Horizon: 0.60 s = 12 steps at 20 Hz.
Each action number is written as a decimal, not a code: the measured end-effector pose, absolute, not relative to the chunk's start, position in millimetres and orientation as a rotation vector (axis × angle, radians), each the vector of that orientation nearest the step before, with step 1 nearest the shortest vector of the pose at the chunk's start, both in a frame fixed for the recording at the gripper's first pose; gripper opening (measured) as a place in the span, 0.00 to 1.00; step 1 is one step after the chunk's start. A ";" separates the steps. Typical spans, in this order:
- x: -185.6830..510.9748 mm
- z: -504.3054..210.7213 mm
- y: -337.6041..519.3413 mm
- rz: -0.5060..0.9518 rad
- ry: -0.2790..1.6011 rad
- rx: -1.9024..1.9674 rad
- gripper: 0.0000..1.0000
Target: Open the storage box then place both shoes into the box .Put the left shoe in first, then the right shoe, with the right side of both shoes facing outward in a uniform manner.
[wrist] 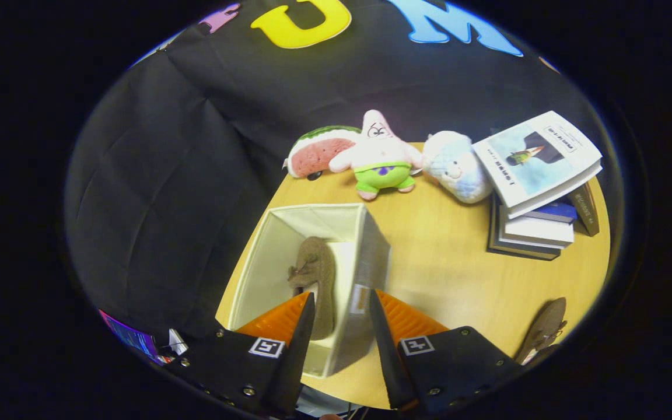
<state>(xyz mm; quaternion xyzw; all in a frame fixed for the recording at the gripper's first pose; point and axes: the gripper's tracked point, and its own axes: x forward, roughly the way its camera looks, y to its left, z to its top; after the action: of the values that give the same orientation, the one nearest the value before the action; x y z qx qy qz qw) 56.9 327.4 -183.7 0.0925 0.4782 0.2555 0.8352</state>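
Fabric box point(266, 256), matt, pale. Shoe point(317, 280) inside looks suede-like, matt. Table point(447, 262) smooth wood-look laminate. Fuzzy plush toys point(380, 157) at far edge; paper books point(537, 160) stacked, top cover smooth.

Tool point(342, 300) — screwed mounts, each bearing a square marker.

Beyond the cream-white storage box point(312, 233) holding a brown shoe point(315, 274) on the tan wood table point(447, 262) sit a pink-and-green watermelon plush point(318, 154), a pink starfish plush point(380, 154) in green shorts, and a pale-blue plush point(457, 166).
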 end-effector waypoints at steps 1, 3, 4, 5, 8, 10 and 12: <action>57.0 -184.9 312.8 0.529 1.012 0.199 0.58; 56.6 -186.0 284.8 0.504 0.998 0.213 0.58; 56.5 -188.4 271.1 0.494 0.990 0.206 0.58; 53.9 -190.2 257.3 0.487 0.984 0.204 0.58; 46.1 -199.8 213.9 0.471 0.939 0.179 0.58; 38.2 -216.0 180.7 0.449 0.921 0.145 0.58; 28.9 -231.6 148.0 0.415 0.917 0.130 0.58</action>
<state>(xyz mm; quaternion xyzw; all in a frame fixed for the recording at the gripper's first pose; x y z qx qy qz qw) 28.9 148.0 -231.6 0.0621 0.4389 0.1987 0.8741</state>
